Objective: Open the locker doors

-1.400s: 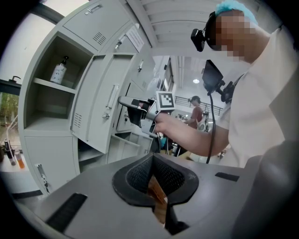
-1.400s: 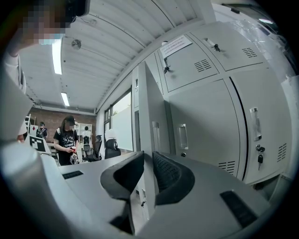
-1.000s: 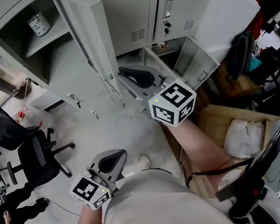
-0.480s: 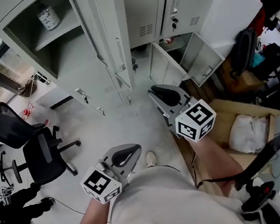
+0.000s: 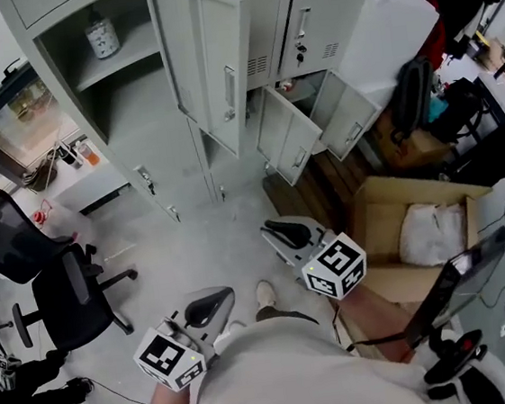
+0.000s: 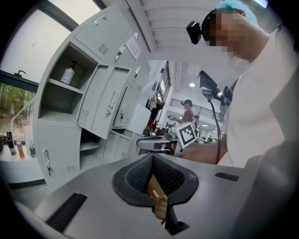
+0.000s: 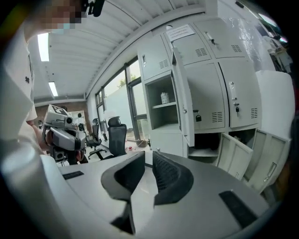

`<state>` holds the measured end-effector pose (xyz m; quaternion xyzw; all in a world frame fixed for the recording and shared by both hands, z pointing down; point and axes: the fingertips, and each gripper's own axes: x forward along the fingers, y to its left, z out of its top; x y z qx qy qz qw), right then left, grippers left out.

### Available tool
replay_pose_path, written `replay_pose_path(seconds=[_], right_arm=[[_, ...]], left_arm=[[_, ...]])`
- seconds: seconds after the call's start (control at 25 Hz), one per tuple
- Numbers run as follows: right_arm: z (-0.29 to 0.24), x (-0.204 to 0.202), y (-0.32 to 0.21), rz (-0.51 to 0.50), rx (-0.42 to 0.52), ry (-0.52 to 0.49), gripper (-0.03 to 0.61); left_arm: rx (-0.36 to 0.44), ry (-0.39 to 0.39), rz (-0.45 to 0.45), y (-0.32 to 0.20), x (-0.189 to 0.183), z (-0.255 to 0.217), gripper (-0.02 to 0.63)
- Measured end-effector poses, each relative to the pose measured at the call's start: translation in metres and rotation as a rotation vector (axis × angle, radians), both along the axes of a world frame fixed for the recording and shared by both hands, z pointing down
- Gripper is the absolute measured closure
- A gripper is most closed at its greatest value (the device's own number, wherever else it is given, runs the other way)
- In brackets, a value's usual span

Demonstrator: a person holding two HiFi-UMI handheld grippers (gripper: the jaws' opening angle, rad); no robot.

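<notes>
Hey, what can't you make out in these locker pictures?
Bottle on the locker shelf: label too small, head view.
Notice on an upper locker door: print too small, right gripper view.
Brown piece between the left hand-held gripper jaws: wedged deep, unidentifiable, left gripper view.
Lower compartments: hidden behind two small open doors, head view.
White bundle in the cardboard box: too small to identify, head view.

Locker doors (image 5: 209, 61): pale grey. Left tool (image 5: 206, 307), right tool (image 5: 285, 234): grey bodies, black pads, black-and-white square-marker cubes. Cardboard box (image 5: 377, 219): brown. Chair (image 5: 63, 286): black. Floor (image 5: 210, 228): mottled grey.
</notes>
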<state>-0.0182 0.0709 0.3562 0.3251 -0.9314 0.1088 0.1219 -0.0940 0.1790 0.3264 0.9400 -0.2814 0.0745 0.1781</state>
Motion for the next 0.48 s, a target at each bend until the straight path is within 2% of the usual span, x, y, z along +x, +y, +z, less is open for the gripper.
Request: replay_pose_path(seconds=[0.2,0.36,0.48], right_arm=[[0.0,-0.021,0.049,-0.012,0.024,0.05,0.529],[0.004,-0.033,0.088,-0.006,0.016,0.049,0.532],[0.008,-0.036,0.113,0.014,0.008,0.044,0.534]], left_arm=[[-0.004,0.016,0.009,0.038,-0.018,0.004,0.604],[0.03,-0.023,0.042,0.07,-0.022,0.012,0.604],[0.015,0.009,0.075,0.09,-0.022,0.014,0.604]])
